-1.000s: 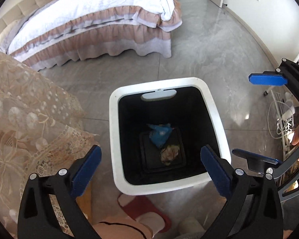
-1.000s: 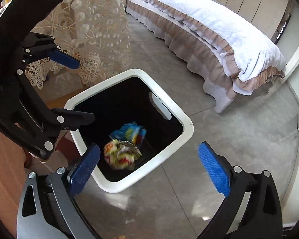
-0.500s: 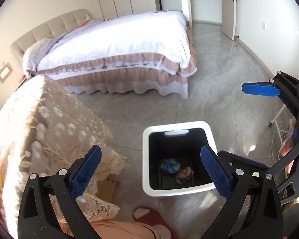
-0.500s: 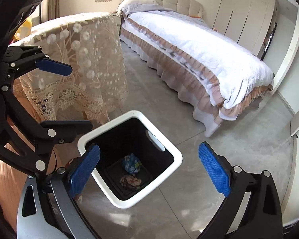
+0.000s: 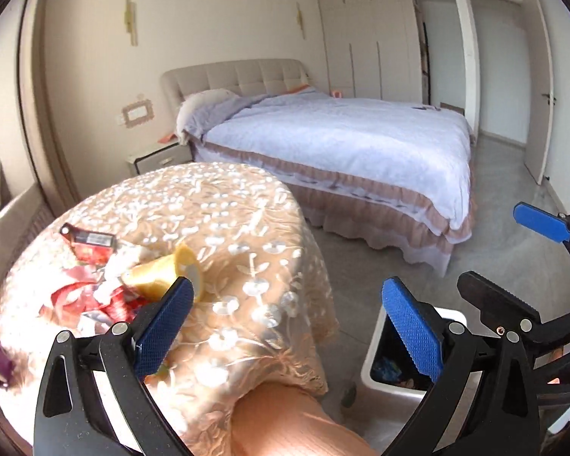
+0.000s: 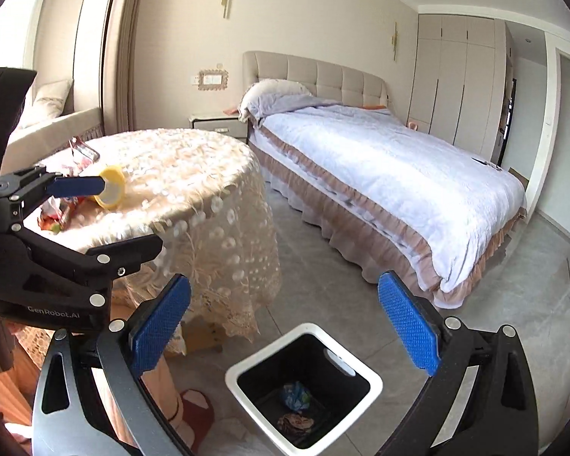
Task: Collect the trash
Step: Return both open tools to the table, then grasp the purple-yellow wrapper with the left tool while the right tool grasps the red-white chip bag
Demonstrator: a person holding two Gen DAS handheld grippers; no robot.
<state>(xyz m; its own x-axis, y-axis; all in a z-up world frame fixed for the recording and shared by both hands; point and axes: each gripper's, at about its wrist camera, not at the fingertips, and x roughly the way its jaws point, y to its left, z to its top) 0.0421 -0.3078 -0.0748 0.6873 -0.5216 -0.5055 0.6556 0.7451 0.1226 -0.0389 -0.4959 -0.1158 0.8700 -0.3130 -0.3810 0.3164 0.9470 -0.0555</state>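
A white trash bin (image 6: pixel 304 383) with a black inside stands on the floor; a blue wrapper (image 6: pixel 294 396) and a crumpled wrapper (image 6: pixel 294 422) lie in it. It also shows in the left wrist view (image 5: pixel 372 357). On the lace-covered round table (image 5: pixel 224 228) lie a yellow cup (image 5: pixel 163 277) on its side, red wrappers (image 5: pixel 91 300) and a red packet (image 5: pixel 89 245). My left gripper (image 5: pixel 285 326) is open and empty above the table's near edge. My right gripper (image 6: pixel 285 323) is open and empty above the bin.
A bed (image 6: pixel 380 174) with a white cover stands behind the table. A nightstand (image 6: pixel 216 123) is beside its headboard. Wardrobes (image 6: pixel 456 79) line the far wall. My knee (image 5: pixel 285 418) and a red slipper (image 6: pixel 197 410) are near the bin.
Both grippers rose and tilted up from over the bin toward the table. The crumpled wrapper that was falling now lies in the bin. Both stay open.
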